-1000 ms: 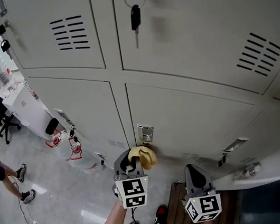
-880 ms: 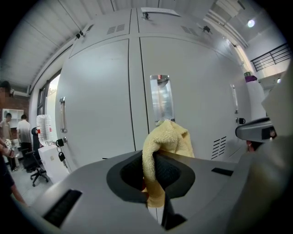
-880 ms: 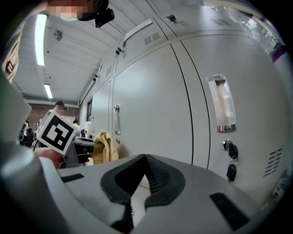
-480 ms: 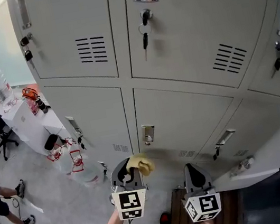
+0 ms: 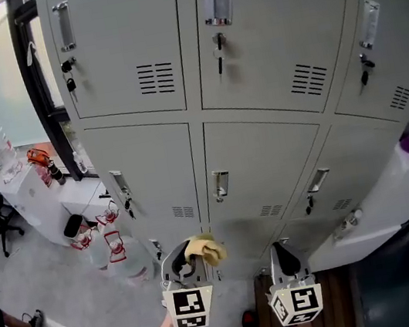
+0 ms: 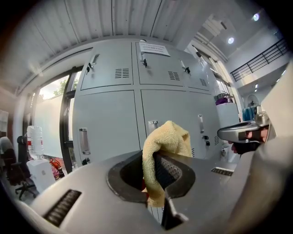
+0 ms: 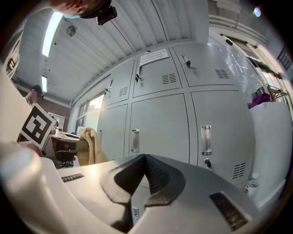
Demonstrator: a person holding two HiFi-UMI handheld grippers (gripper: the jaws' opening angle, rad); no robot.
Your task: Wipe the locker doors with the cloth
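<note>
The step in hand looks like the approach, with wiping not yet begun. The left gripper (image 6: 154, 176) is clamped on the yellow cloth (image 6: 167, 140). A fold is pinched between its jaws and the rest bunches up over the tips towards the lockers. In the left gripper view the grey doors (image 5: 263, 160) stand ahead of the cloth with a clear gap, so nothing touches. In the head view the cloth sits low, in front of the lower row. The right gripper (image 7: 145, 176) is pressed together on nothing and is held low beside the left one.

The next move, as I judge it, calls for carrying the cloth forward until its bunched face presses flat on a door. It then needs sweeping across the panel with the clamp kept firm, so the cloth does not slip out.

The handles (image 5: 220, 185) stick out, and keys (image 5: 217, 42) hang from the upper locks. The strokes need to go round these or pass lightly over them. The right gripper has no evident part in this beyond keeping clear.
</note>
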